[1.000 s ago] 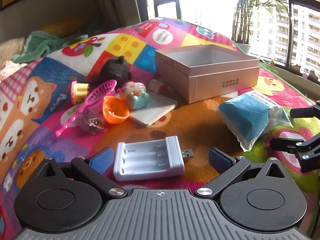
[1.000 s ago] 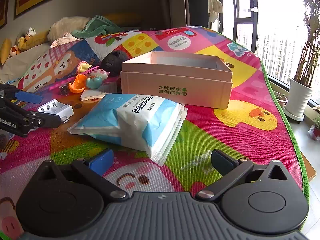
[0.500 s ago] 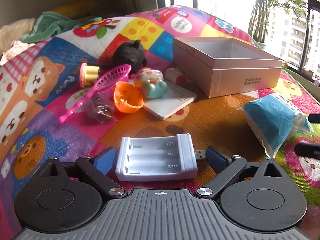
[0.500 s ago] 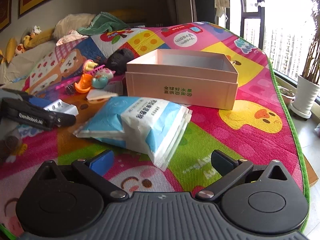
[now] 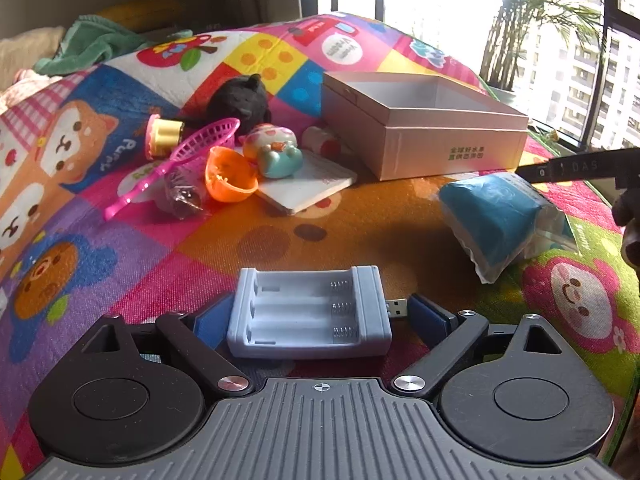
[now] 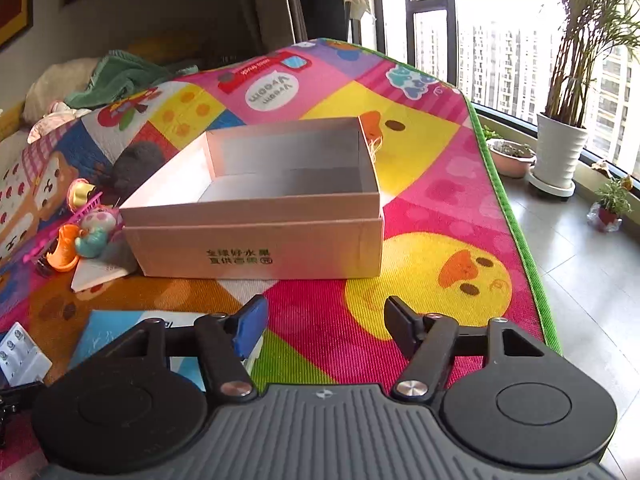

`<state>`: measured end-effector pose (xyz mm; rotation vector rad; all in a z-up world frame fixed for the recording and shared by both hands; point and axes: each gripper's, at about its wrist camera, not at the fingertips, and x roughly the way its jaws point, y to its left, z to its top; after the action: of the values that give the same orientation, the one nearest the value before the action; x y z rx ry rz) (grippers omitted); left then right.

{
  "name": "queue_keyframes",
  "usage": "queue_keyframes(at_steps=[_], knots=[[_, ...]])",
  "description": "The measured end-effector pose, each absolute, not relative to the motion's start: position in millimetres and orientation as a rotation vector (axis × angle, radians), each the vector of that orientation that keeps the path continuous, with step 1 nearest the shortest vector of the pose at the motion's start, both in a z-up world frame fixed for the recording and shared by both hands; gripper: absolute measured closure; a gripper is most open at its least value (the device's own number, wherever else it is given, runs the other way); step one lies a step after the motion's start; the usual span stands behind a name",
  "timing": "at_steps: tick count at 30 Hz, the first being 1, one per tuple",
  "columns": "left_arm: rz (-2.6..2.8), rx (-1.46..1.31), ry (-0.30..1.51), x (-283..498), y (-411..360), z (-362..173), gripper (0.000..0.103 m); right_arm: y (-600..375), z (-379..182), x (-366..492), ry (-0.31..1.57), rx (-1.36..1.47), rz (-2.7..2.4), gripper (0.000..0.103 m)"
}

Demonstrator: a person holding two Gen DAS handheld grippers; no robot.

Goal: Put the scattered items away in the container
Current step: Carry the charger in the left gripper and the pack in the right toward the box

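Note:
A white battery charger (image 5: pixel 308 312) lies crosswise between the fingers of my left gripper (image 5: pixel 320 316). One blue pad sits against its left end and the other against its USB plug, so the gripper is shut on it. The open pink cardboard box (image 5: pixel 448 152) stands beyond on the mat, with nothing seen inside (image 6: pixel 256 248). A blue-and-white packet (image 5: pixel 492 220) lies to the right of the charger. My right gripper (image 6: pixel 324 328) hovers in front of the box with its jaws closing. Only mat shows between them, and the packet (image 6: pixel 120 332) lies under its left finger.
Left of the box is a heap of toys: a black plush (image 5: pixel 240 100), a pink racket (image 5: pixel 192 148), an orange half shell (image 5: pixel 228 176), a pastel figure (image 5: pixel 276 152) and a white pad (image 5: pixel 308 188). The mat's green edge (image 6: pixel 516 240) drops to tiled floor with plant pots (image 6: pixel 560 152).
My left jaws closed in on the charger's ends. My right gripper moved up and towards the box, the packet slid to the lower left of its view, and its jaws narrowed.

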<state>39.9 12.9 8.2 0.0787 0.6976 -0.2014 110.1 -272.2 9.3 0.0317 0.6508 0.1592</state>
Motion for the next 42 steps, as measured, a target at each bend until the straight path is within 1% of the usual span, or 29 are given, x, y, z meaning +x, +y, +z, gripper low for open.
queue_keyframes(at_steps=[7,9,10,11,14,18,21,24,26,28,31,33,34,35,37,42], knots=[[-0.203,0.065,0.692,39.9,14.5,8.1,0.007,-252.2,12.4,51.6,0.663,-0.097,0.344,0.036],[-0.202,0.064,0.691,39.9,14.5,8.1,0.007,-247.0,23.5,40.4,0.619,-0.103,0.384,0.027],[-0.201,0.066,0.691,39.8,14.1,8.0,0.007,-244.8,30.4,37.1,0.59,-0.091,0.409,0.018],[-0.2,0.068,0.69,39.6,13.6,7.9,0.007,-241.9,36.6,35.4,0.562,-0.082,0.441,0.013],[-0.197,0.073,0.689,39.2,12.8,7.6,0.007,-220.4,47.1,38.1,0.524,-0.117,0.557,0.01],[-0.197,0.078,0.692,39.8,12.3,7.3,0.006,-181.2,35.4,56.0,0.542,-0.234,0.642,0.01],[-0.197,0.079,0.692,39.8,12.2,7.1,0.006,-174.2,23.6,85.9,0.651,-0.16,0.681,0.01],[-0.198,0.079,0.692,39.9,12.2,7.1,0.006,-181.4,17.7,102.8,0.735,-0.056,0.679,0.021],[-0.199,0.077,0.692,39.9,12.4,6.8,0.005,-189.2,17.9,101.9,0.747,-0.047,0.611,0.034],[-0.201,0.072,0.69,39.8,12.9,6.8,0.005,-199.8,17.8,95.9,0.751,-0.064,0.518,0.037],[-0.205,0.061,0.687,39.3,14.3,6.5,0.005,-223.8,12.8,83.7,0.795,0.006,0.503,0.037],[-0.209,0.057,0.688,39.8,14.9,6.6,0.004,-233.3,9.6,73.0,0.806,0.039,0.52,0.035],[-0.211,0.058,0.689,40.0,14.7,6.6,0.004,-233.7,9.5,67.1,0.793,0.026,0.518,0.032],[-0.21,0.062,0.691,40.2,14.0,6.5,0.004,-232.4,10.0,62.3,0.774,0.004,0.51,0.027],[-0.207,0.073,0.692,39.7,12.4,6.5,0.003,-227.6,11.7,58.4,0.724,-0.032,0.497,0.021],[-0.196,0.089,0.692,39.4,9.9,6.2,0.003,-209.6,9.5,75.4,0.707,-0.046,0.498,0.02]])
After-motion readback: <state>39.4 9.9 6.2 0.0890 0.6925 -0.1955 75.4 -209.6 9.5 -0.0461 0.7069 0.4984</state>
